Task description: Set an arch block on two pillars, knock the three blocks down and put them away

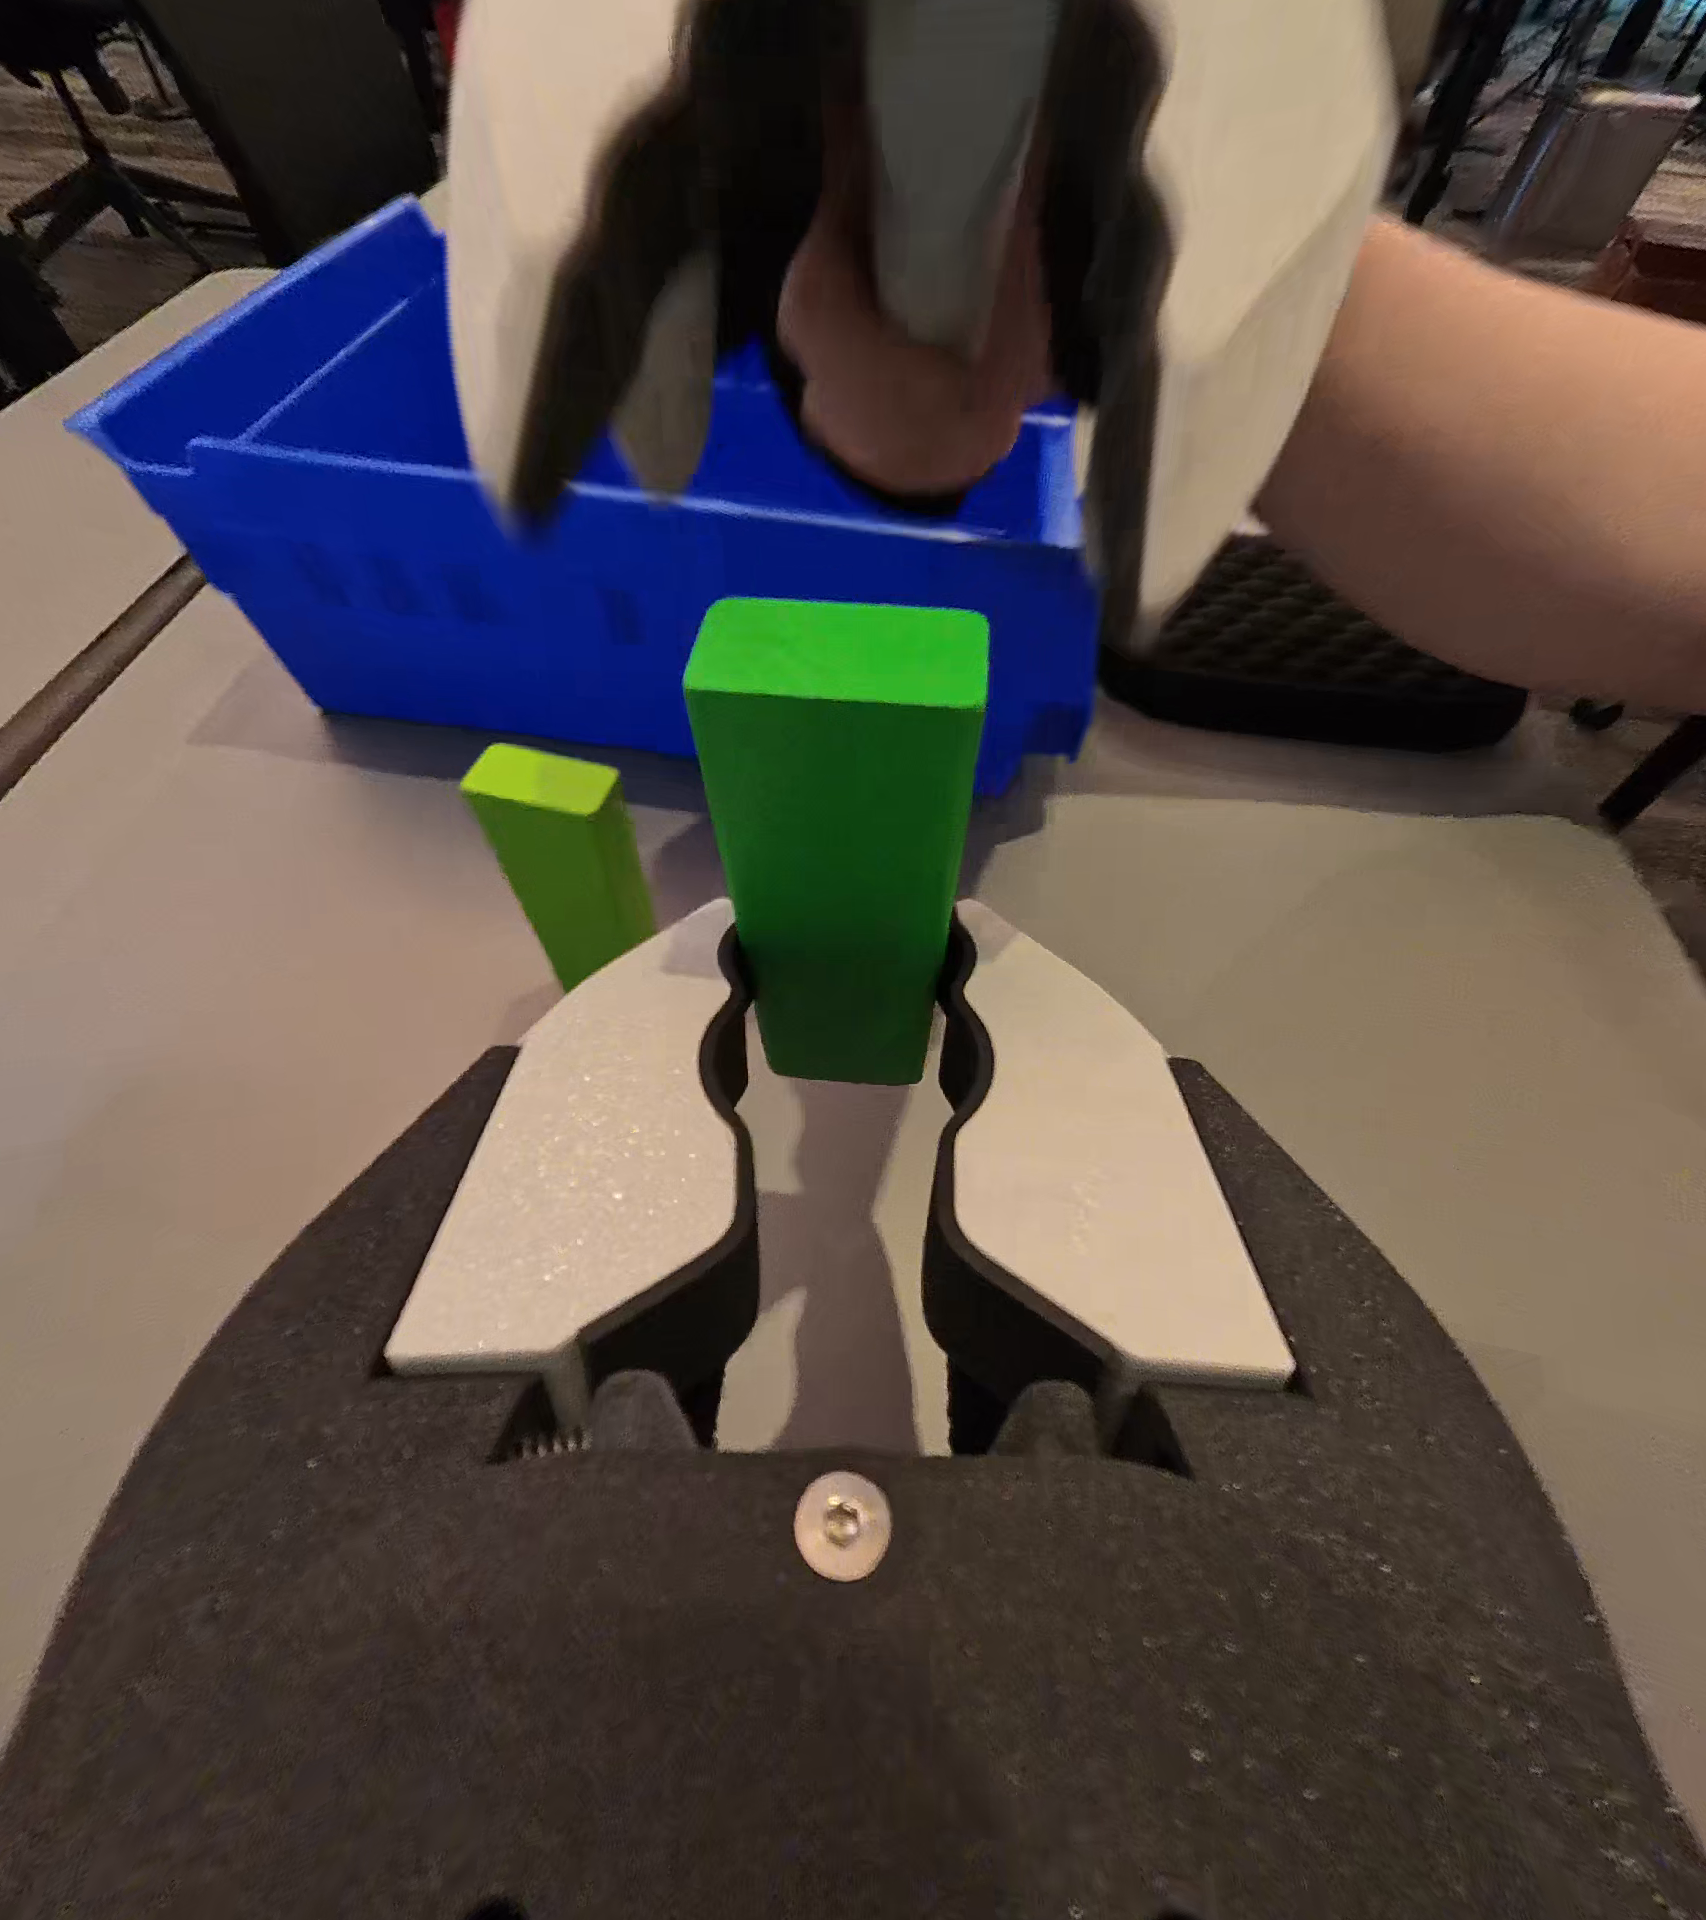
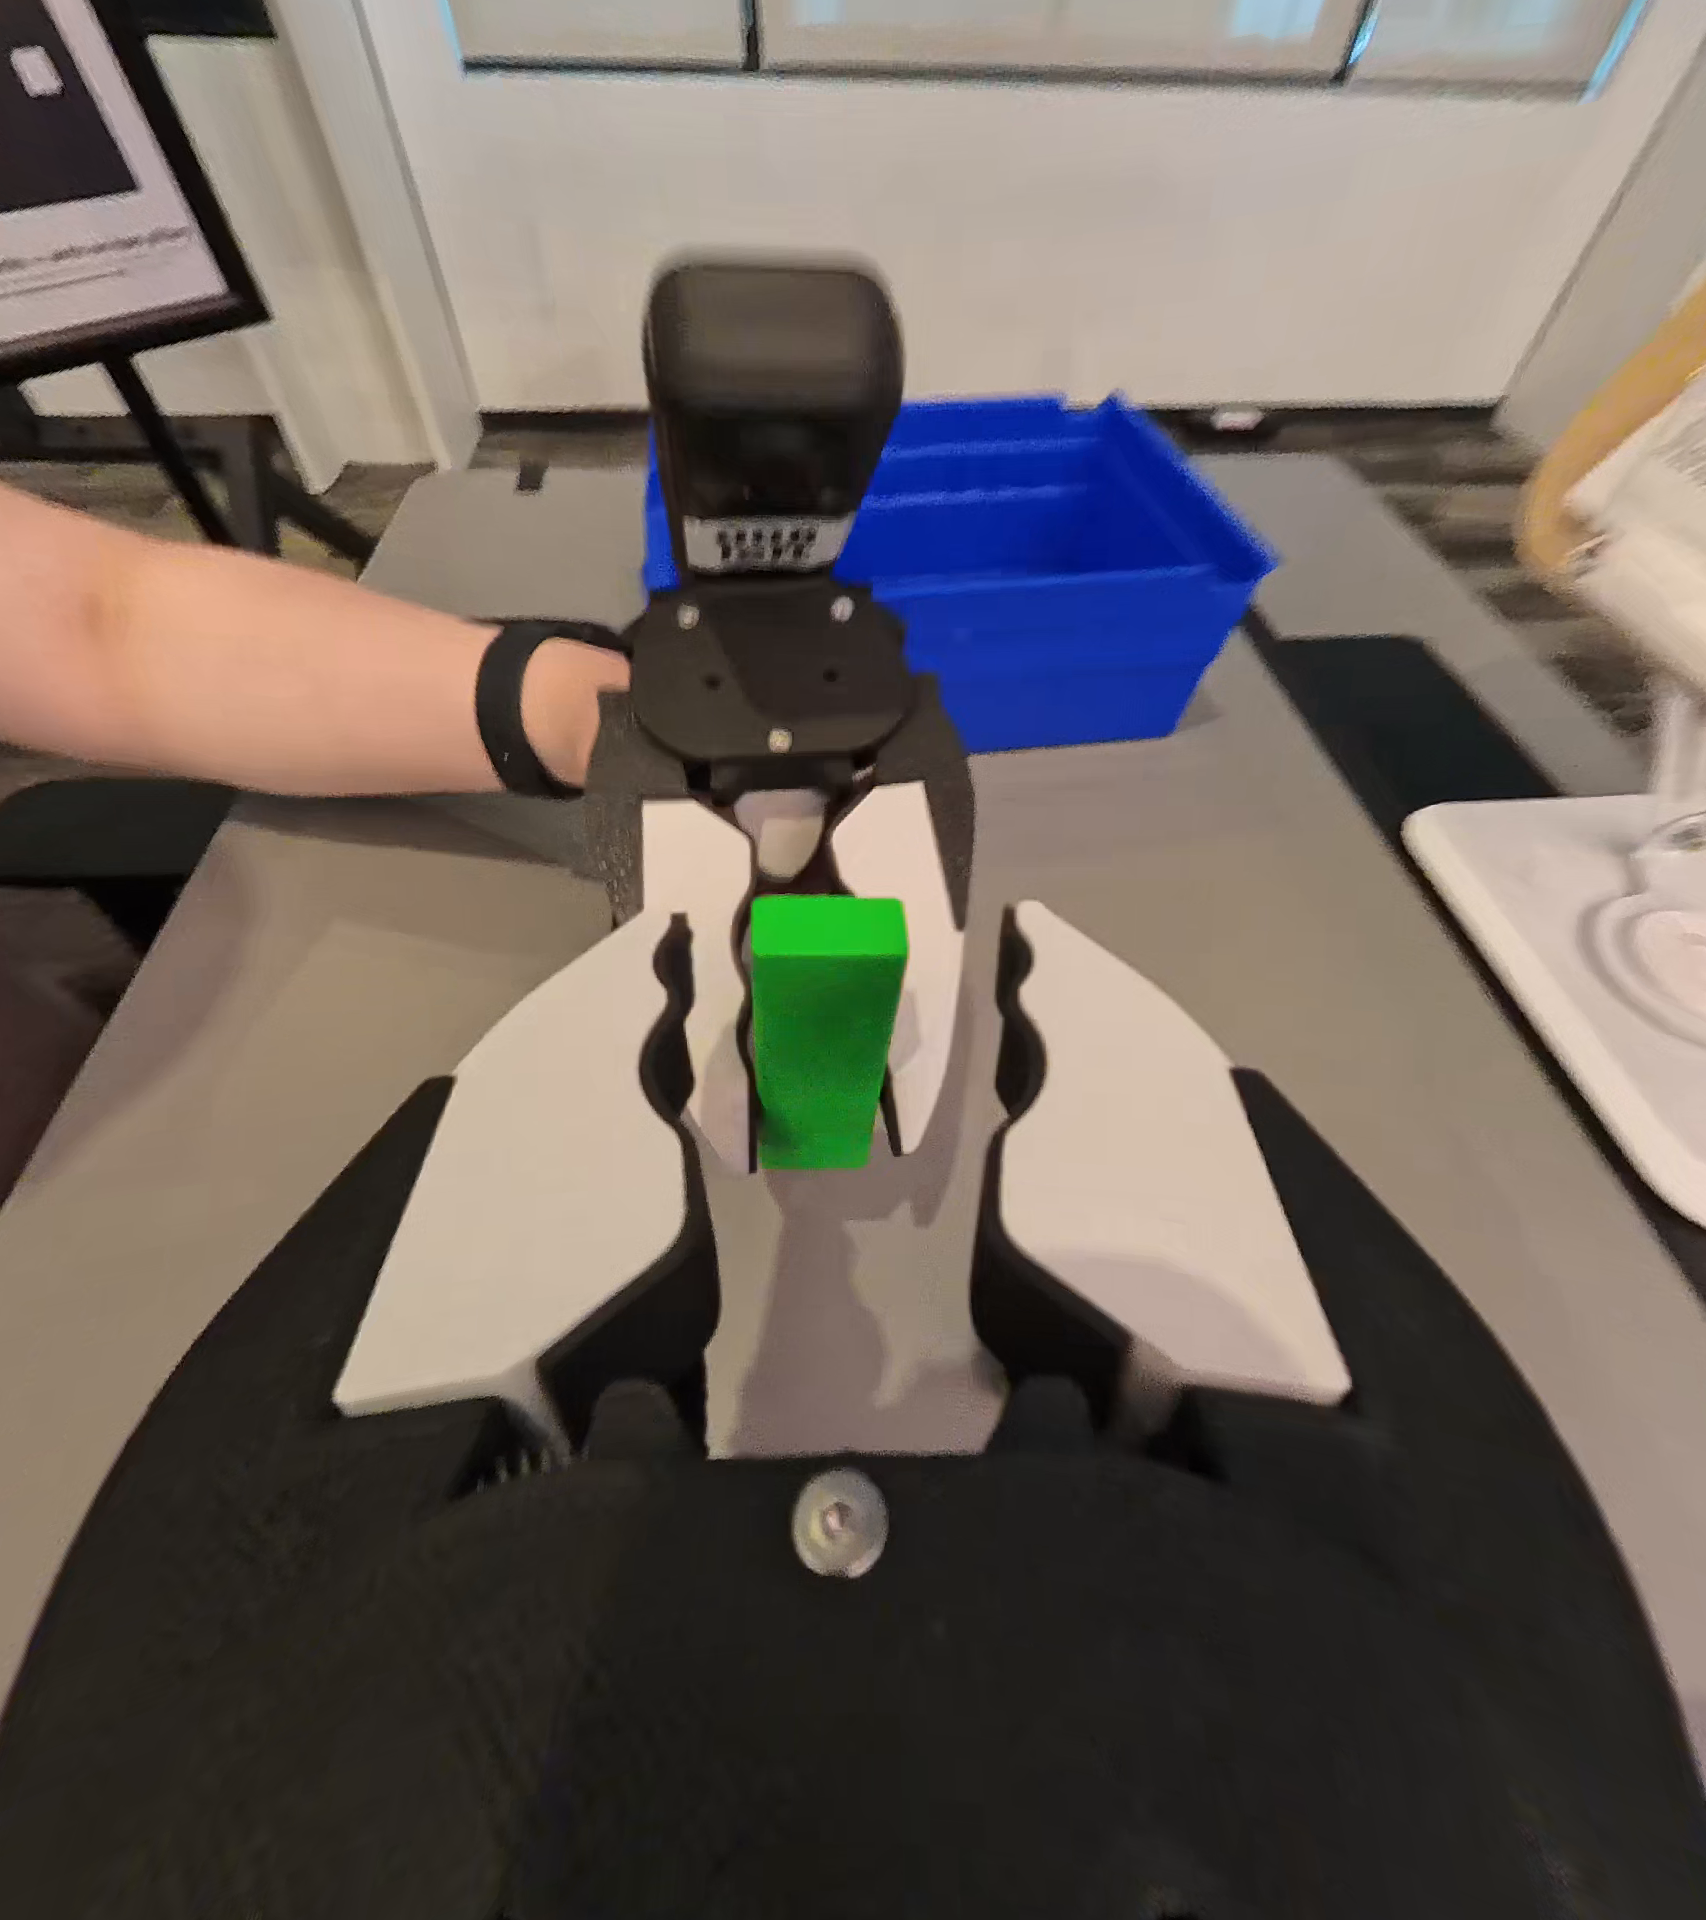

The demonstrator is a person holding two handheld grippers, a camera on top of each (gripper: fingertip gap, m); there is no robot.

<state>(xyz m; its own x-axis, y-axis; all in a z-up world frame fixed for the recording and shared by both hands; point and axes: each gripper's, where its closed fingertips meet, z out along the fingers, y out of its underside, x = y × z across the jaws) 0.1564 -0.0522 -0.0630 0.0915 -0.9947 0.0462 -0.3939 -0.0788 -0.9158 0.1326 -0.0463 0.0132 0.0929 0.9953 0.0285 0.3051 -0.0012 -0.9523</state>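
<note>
My workspace: an office or lab room. Grey folding table point(image 2: 1192, 935), black wheeled office chair point(image 1: 90, 156), framed black-and-white marker sign on an easel point(image 2: 38, 177), white panelled wall point(image 2: 932, 239).

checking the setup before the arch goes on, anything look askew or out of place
Nothing stands out. The green block stands upright in the left tongs, the lime block upright beside it, the blue bin behind them.

At the upper left of my right wrist view I see a framed sign point(image 2: 18, 177) with a black-and-white square pattern on a black stand. A white stand base point(image 2: 1597, 997) sits at the right edge on the grey surface point(image 2: 1192, 894). In my left wrist view, a black office chair point(image 1: 90, 197) shows upper left, a black textured pad point(image 1: 1316, 644) right of centre.
</note>
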